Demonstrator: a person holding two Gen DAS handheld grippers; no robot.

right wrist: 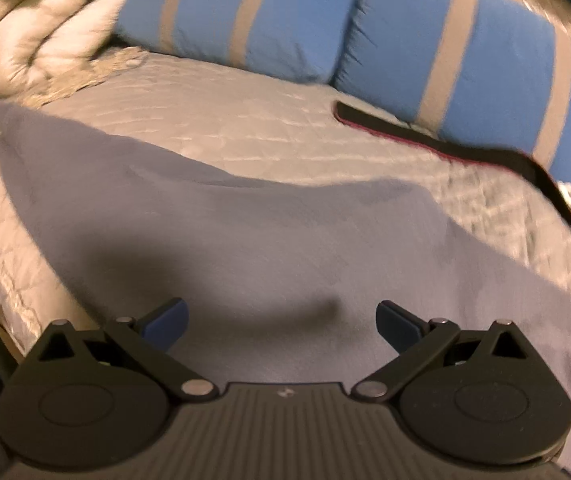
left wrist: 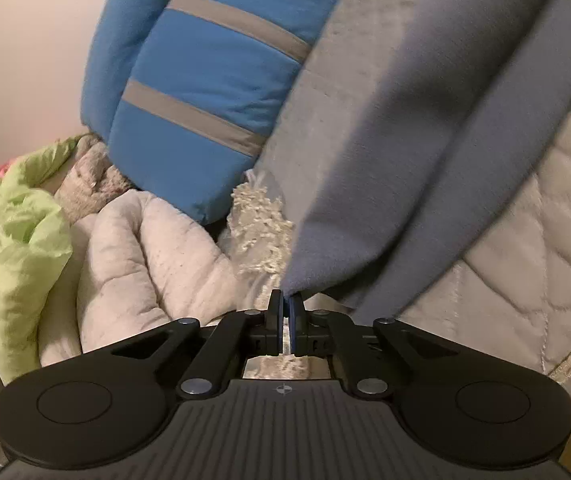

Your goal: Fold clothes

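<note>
A grey-blue garment [left wrist: 397, 152] hangs stretched in the left wrist view. My left gripper [left wrist: 285, 300] is shut on its lower corner and holds it up above the bed. In the right wrist view the same garment [right wrist: 265, 248] lies spread over the quilted bedspread [right wrist: 245, 120]. My right gripper [right wrist: 281, 320] is wide open just above the cloth, holding nothing.
Blue pillows with grey stripes [right wrist: 265, 16] [left wrist: 213, 92] lie along the far side of the bed. A crumpled cream blanket [left wrist: 145, 256] and a green cloth [left wrist: 25, 232] are piled at the left. A dark strap with a red edge [right wrist: 445, 140] lies before the pillows.
</note>
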